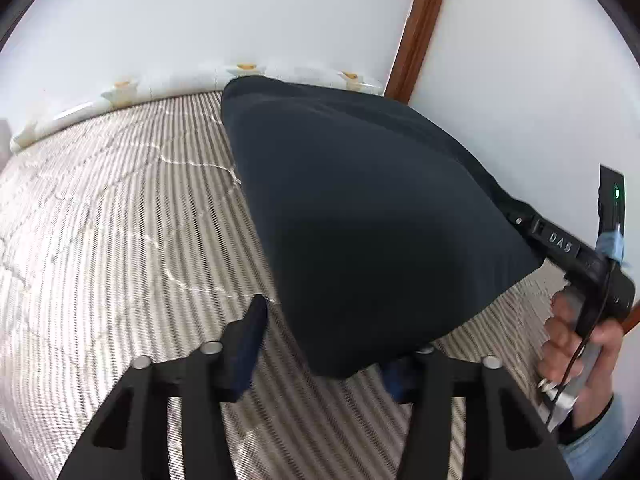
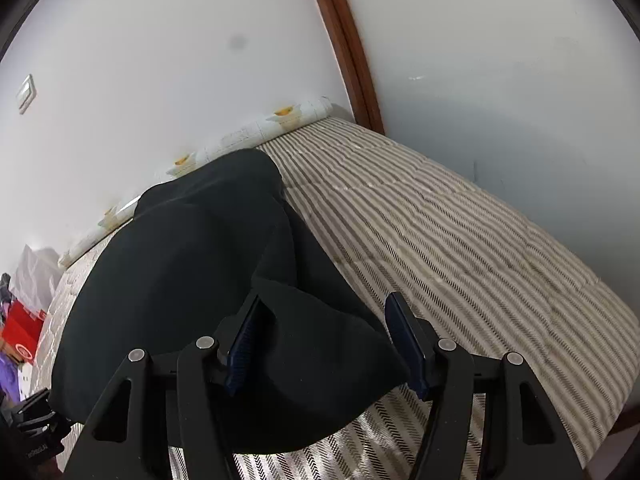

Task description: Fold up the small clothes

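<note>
I see one bed (image 1: 120, 208) with a striped cover filling most of both views, set against white walls, with one brown wooden post (image 2: 344, 48) at the corner. One rolled mat (image 1: 120, 92) with yellow flower prints runs along the far edge of the bed, by the wall.

One dark garment (image 1: 360, 208) lies bunched on the cover, reaching from near the mat down to my grippers. It is the only piece of clothing I can count.

My left gripper (image 1: 324, 344) stands with its two jaws apart; one pad is clear of the cloth, the other is hidden behind the garment's near edge, so nothing is pinched that I can see. My right gripper (image 2: 324, 340) also stands wide, its two blue pads apart, with a fold of the garment lying loose between them and against the left pad.

In the left view, one hand (image 1: 576, 344) holds the right gripper's handle.
</note>
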Tool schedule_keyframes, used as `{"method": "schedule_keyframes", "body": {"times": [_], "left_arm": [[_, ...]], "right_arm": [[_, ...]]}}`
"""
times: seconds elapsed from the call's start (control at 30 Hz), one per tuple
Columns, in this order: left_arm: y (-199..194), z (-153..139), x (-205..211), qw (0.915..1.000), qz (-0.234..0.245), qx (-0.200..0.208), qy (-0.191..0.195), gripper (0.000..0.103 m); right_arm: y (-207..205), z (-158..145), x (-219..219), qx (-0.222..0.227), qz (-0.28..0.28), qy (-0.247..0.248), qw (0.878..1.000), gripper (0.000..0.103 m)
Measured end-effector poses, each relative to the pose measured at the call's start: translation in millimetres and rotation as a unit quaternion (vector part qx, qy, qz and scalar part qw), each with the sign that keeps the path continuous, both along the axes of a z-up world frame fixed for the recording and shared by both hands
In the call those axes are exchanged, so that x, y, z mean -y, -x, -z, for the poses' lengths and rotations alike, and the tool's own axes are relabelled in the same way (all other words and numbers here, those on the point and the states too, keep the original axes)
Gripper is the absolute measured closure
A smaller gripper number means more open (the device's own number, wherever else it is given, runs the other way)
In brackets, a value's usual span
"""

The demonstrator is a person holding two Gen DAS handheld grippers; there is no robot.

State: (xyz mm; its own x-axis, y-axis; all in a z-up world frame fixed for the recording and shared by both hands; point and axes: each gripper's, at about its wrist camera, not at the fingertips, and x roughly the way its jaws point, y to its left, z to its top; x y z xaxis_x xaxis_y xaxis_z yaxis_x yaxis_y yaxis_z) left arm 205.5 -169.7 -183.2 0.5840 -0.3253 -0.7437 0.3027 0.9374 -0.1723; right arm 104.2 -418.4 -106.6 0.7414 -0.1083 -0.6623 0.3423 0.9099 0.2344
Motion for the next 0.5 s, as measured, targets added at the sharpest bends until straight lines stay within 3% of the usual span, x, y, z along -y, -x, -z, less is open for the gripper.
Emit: {"method": "schedule_keyframes", "body": {"times": [0.03, 0.13, 0.27, 0.5], "left_arm": [[1, 0, 0, 1.0000, -0.005, 0.003, -0.003, 0.068], [7, -1, 5, 0.9990, -0.017, 0.030, -0.028, 0.080], [9, -1, -9, 0.9987, -0.031, 0.037, -0.015, 0.081], [8, -11, -70, 0.9959, -0.077, 0.045, -0.016, 0.082]], "right_arm": [[-2, 1, 1, -0.002, 0.002, -0.006, 1.000, 0.044], [-15, 5, -1, 0.003, -0.023, -0.043, 0.999, 0.078], [-24, 1, -19, 0.008, -0.027, -0.014, 1.000, 0.082], [-55, -3, -76, 0.018, -0.076, -0.042, 0.996, 0.084]]}}
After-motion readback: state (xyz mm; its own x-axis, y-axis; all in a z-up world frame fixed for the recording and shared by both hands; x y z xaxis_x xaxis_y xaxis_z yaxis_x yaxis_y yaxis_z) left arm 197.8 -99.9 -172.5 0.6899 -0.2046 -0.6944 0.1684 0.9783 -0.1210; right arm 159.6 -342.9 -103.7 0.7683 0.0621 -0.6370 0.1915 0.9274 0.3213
